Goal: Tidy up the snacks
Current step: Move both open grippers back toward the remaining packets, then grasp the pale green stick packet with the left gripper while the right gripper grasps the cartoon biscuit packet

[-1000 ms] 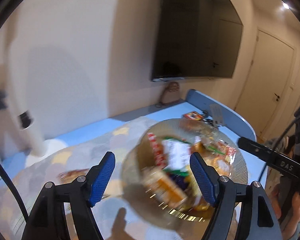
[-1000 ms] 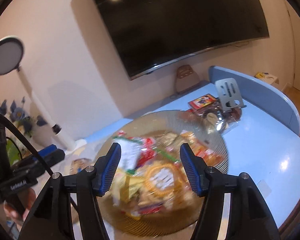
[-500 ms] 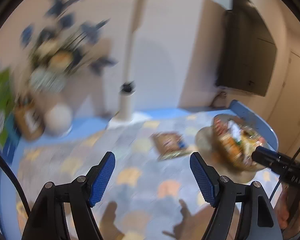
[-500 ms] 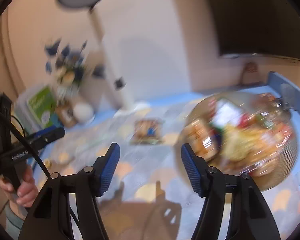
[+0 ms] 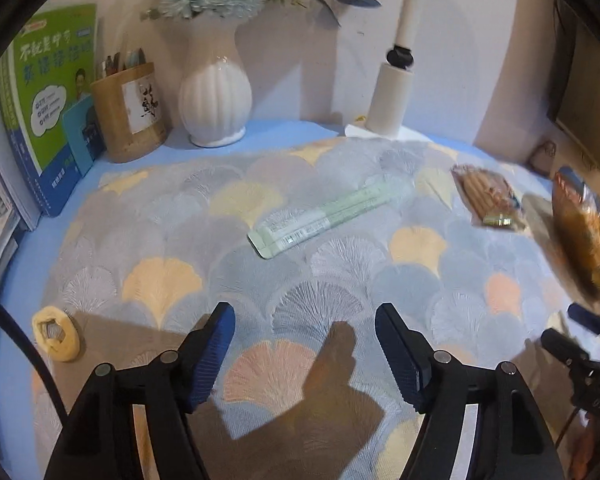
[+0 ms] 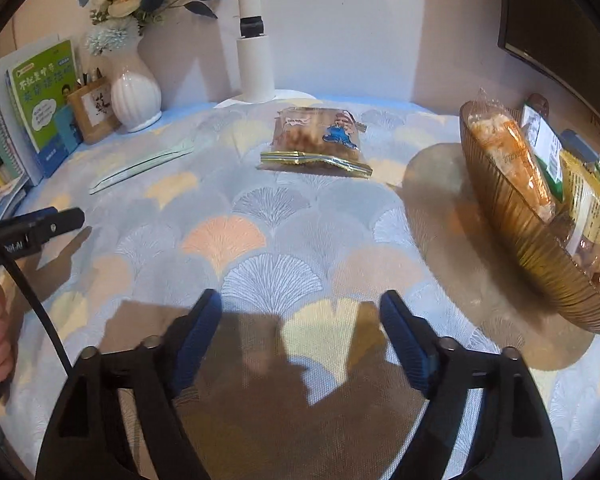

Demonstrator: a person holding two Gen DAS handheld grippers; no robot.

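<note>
A blue bench [image 6: 340, 98] against a pale wall carries a woven cloth [image 6: 260, 224] patterned with fan shapes in grey, yellow and peach. Near the ribbed amber bowl [image 6: 532, 248] piled with packets, a crinkly snack bag [image 6: 316, 140] lies flat on the cloth; further from the bowl lies a long pale green packet [image 5: 328, 212], then a glossy ribbed white vase [image 5: 216, 92]. Left gripper [image 5: 305, 350] fingers stand apart, just closing slightly; right gripper [image 6: 300, 340] fingers apart, just widened. Both empty.

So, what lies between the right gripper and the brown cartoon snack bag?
Only bare patterned tablecloth between right gripper and snack bag, in the right wrist view.
</note>
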